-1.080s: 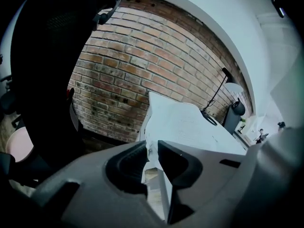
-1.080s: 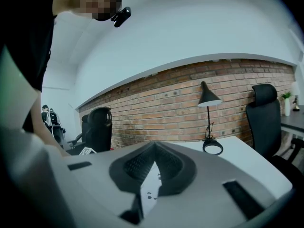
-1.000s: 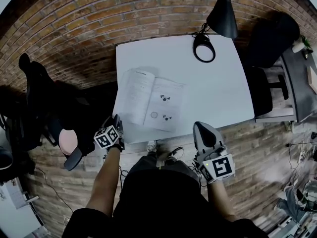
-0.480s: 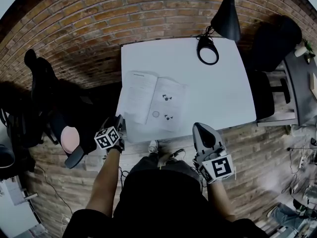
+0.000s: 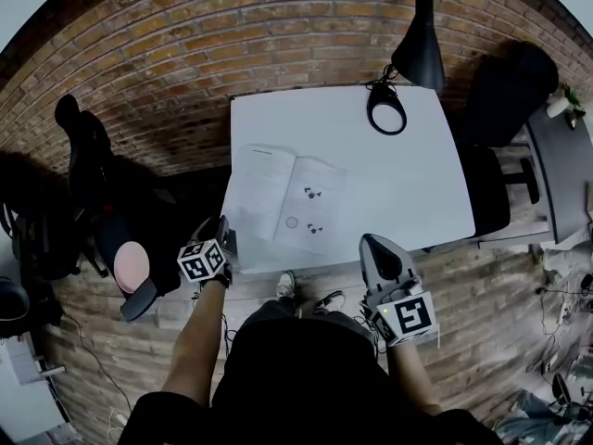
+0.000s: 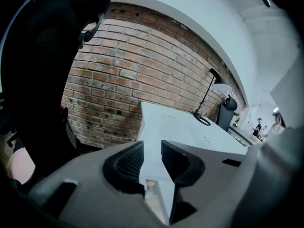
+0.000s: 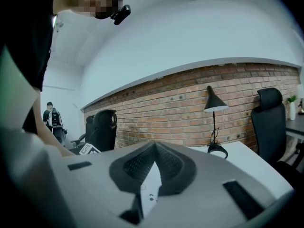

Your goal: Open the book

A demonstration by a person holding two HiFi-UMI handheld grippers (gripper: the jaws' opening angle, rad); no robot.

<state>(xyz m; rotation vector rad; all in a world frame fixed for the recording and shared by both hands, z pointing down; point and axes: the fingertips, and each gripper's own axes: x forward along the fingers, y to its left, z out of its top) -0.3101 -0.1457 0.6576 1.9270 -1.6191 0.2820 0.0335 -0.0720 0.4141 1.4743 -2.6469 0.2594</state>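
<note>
The book [image 5: 285, 204] lies open and flat on the white table [image 5: 398, 184], near its front left corner. My left gripper [image 5: 222, 230] hovers just off that corner, short of the book's left page. Its jaws have just been closing and stand open a little, with nothing between them [image 6: 152, 153]. In the left gripper view the table [image 6: 190, 127] runs away ahead of the jaws. My right gripper [image 5: 375, 246] is held off the table's front edge, right of the book. Its tips meet [image 7: 154, 148] and it holds nothing.
A black desk lamp [image 5: 417, 40] with a round base [image 5: 386, 116] stands at the table's far right corner. Black office chairs stand left [image 5: 88, 165] and right [image 5: 505, 91] of the table. A brick wall [image 5: 185, 54] runs behind.
The book's left page seems to have settled flatter. The head view has shifted slightly. Both grippers stay about where they were by the table's front edge.
</note>
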